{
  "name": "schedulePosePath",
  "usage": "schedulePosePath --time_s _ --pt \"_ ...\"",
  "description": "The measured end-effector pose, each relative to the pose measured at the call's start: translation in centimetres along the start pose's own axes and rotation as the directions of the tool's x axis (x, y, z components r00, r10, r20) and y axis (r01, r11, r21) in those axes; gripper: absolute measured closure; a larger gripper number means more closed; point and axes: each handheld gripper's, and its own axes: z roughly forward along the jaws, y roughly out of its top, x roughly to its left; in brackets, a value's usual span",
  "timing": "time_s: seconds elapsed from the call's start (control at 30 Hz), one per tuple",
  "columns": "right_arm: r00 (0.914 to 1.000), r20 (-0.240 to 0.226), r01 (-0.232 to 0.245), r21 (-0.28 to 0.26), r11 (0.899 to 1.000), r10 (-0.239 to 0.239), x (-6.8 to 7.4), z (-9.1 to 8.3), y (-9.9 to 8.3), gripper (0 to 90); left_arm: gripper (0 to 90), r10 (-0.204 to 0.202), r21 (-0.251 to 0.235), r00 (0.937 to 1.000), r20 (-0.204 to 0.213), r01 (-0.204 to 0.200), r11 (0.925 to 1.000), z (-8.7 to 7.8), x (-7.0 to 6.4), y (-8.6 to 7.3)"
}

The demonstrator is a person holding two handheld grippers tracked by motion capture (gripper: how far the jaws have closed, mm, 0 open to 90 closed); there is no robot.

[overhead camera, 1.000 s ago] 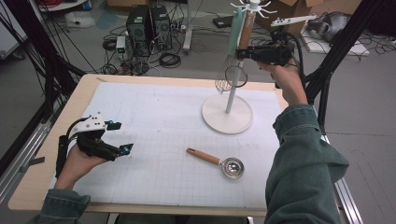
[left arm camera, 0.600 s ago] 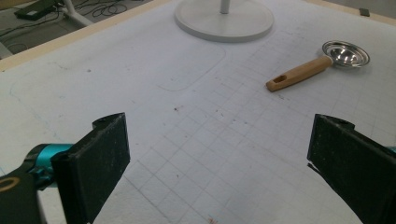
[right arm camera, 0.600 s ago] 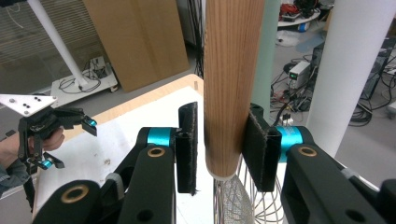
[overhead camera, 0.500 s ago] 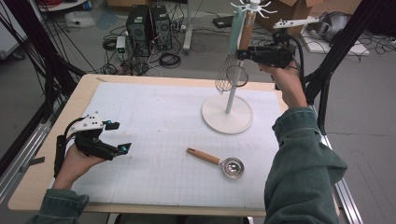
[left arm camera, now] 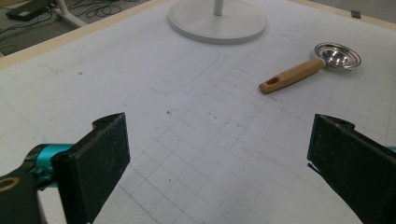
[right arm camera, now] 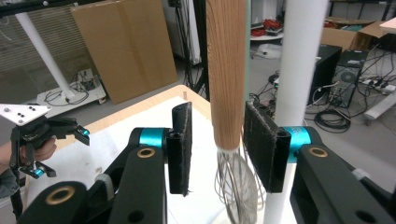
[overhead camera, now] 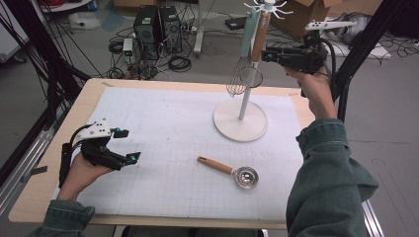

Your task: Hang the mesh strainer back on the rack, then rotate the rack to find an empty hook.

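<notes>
Nothing much has moved; the right claw (right arm camera: 212, 140) stays up at the rack (overhead camera: 240, 118), a bit apart around the hanging whisk (right arm camera: 226, 84), not squeezing it. Left claw (left arm camera: 215, 158) rests spread wide above the worktop (overhead camera: 163, 128), waiting near the strainer (overhead camera: 230, 171).

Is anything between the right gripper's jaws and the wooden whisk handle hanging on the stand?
Nothing visible. In the right gripper view, the right gripper has its jaws either side of the whisk handle, with small gaps and nothing in them. The stand's white pole is close beside one jaw, behind the handle, not between.
</notes>
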Motion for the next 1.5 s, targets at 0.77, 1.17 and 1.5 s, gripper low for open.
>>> schedulePosePath --time_s 0.77,1.17,1.5 --pt "0.9995 -0.005 0.03 -0.092 0.995 -0.03 1.3 -2.7 3.2 89.4 6.2 0.007 0.002 0.9999 0.016 -0.007 1.0 0.4 -0.2 0.3" --pt "0.9985 0.039 0.041 -0.095 0.995 -0.038 2.1 -1.8 5.3 89.5 6.2 0.004 -0.003 1.0 0.009 -0.004 1.0 0.2 -0.3 0.3" --pt "0.9962 0.07 0.058 -0.093 0.994 -0.052 2.4 -0.7 6.4 89.5 6.2 0.001 -0.004 0.9998 0.018 0.0 1.0 0.1 -0.3 0.3"
